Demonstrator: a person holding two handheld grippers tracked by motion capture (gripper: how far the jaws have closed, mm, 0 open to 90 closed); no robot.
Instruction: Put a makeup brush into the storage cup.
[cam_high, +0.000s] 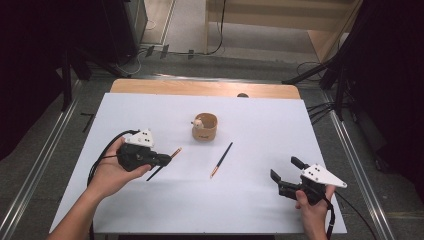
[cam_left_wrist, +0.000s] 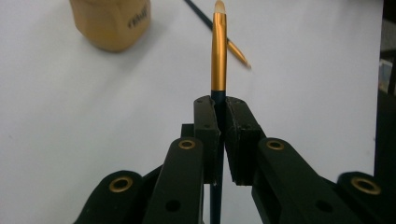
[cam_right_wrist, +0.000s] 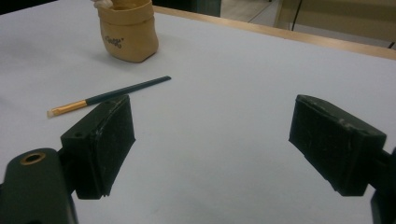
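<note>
A lab or recording studio is indicated. A white-covered table (cam_high: 150, 210) is set between metal floor rails (cam_high: 40, 165), dark curtains (cam_high: 30, 60) are hung on both sides, and cables (cam_high: 320, 107) are run across grey carpet.

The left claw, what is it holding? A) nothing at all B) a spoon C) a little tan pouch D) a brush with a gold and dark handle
D: in the left gripper view the left claw is pinched shut on the dark handle of a brush, whose gold part and pale tip stick out past the jaws.
</note>
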